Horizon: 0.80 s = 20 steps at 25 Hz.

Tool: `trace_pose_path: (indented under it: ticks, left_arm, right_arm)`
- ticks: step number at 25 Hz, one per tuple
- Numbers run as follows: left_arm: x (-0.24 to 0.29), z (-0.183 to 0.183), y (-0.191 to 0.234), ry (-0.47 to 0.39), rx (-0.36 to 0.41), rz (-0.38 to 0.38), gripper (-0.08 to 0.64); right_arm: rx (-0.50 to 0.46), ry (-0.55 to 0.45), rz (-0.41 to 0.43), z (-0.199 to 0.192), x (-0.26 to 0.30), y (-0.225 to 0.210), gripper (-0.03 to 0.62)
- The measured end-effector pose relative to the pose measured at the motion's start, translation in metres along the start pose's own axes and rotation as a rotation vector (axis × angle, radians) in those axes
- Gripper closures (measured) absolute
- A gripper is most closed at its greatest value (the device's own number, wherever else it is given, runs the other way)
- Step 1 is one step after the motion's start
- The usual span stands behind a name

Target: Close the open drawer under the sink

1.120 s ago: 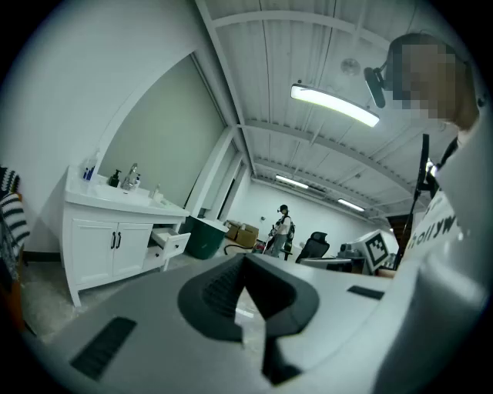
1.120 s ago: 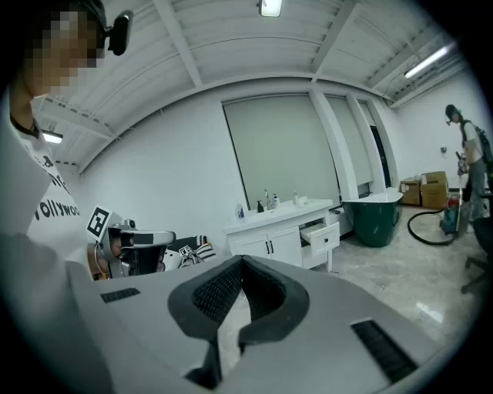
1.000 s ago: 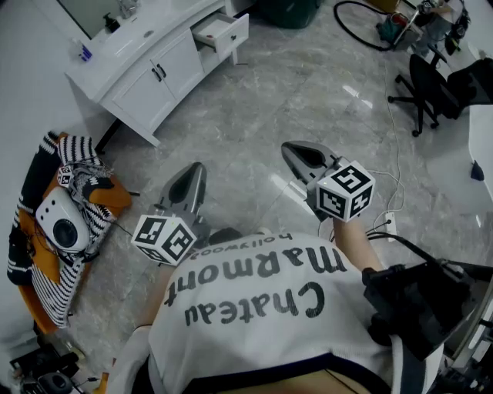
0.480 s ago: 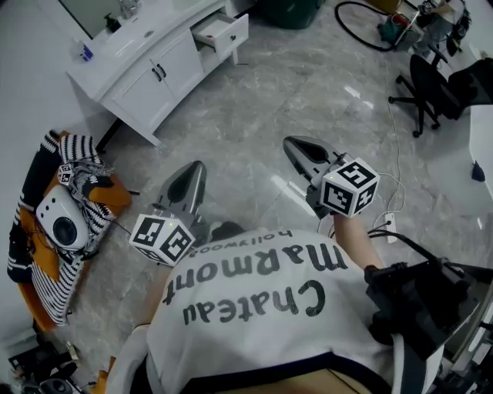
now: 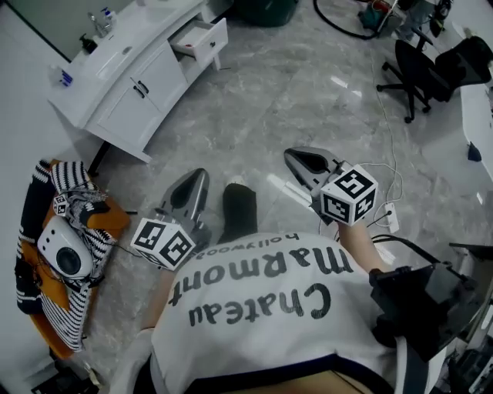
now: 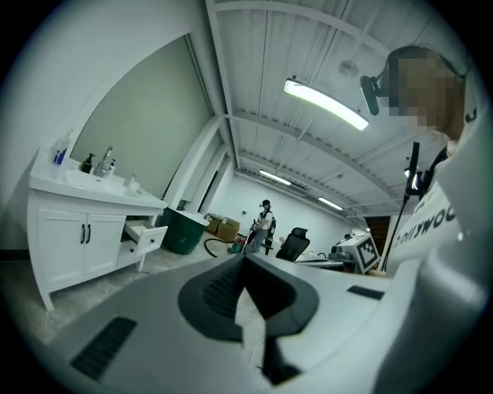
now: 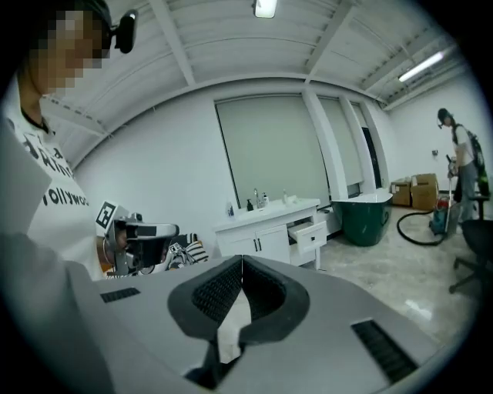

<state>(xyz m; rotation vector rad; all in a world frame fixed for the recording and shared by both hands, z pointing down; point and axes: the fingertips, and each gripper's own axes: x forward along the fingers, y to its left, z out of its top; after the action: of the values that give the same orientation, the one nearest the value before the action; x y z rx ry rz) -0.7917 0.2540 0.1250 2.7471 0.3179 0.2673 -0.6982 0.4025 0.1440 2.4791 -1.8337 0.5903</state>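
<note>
Drawer [image 5: 202, 40] stands pulled out at the end of the white sink cabinet [image 5: 127, 92] nearest the green bin [image 5: 266, 9]. It is well apart from both tools, across grey floor [image 5: 269, 100]. Left hand-held gripper [image 5: 196, 178] and right hand-held gripper [image 5: 296, 158] have jaws pressed together, holding nothing.
</note>
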Motion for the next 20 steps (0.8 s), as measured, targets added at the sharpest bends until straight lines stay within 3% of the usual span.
trace_pose_path:
  ticks: [11, 20]
  left_arm:
    - [0.11, 0.055, 0.081, -0.007, -0.026, -0.069, 0.552]
    - [0.189, 0.117, 0.171, 0.009, 0.034, -0.086, 0.552]
  right_arm:
    - [-0.063, 0.061, -0.078, 0.042, 0.077, -0.068, 0.58]
    - [-0.029, 0.031, -0.095, 0.107, 0.175, -0.132, 0.58]
